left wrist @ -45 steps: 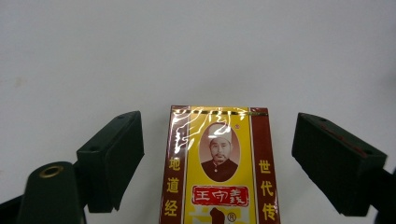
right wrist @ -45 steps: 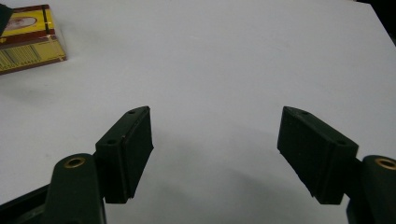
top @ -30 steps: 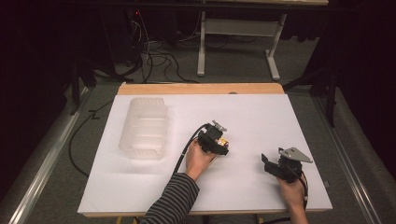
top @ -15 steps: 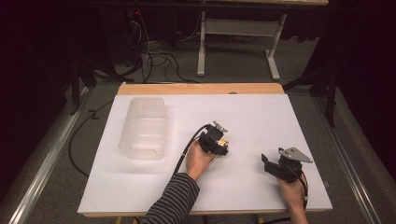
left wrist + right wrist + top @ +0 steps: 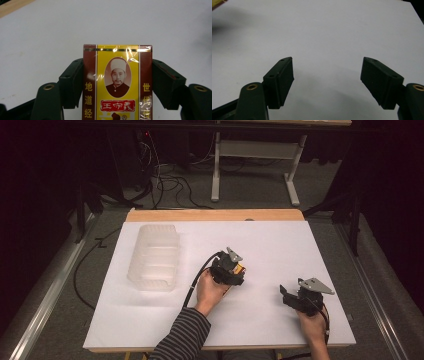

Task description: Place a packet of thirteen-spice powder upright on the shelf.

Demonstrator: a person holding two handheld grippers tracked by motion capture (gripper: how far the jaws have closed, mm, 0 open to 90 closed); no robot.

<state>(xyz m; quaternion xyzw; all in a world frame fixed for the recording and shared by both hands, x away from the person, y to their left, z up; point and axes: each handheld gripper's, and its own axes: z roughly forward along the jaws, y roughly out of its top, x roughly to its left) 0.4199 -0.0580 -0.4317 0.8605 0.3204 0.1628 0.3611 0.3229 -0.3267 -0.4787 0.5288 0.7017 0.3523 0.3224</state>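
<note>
A small yellow and maroon box (image 5: pixel 117 82) with a portrait and red label stands upright between the black jaws of my left gripper (image 5: pixel 117 65). Both pads (image 5: pixel 72 82) press on its sides, so the gripper is shut on it. In the high view my left gripper (image 5: pixel 234 270) sits mid-table with the box (image 5: pixel 240 268) just above the white surface. My right gripper (image 5: pixel 289 295) rests near the front right. In its own view the right gripper (image 5: pixel 327 72) stands open, with nothing but bare white table between its jaws.
A translucent plastic container (image 5: pixel 155 257) lies on the left part of the white table top (image 5: pixel 280 240). A wooden strip (image 5: pixel 215 215) runs along the far edge. Cables and a metal frame lie on the floor beyond.
My left gripper has risen a little with the box in it. The right hand has kept still.
</note>
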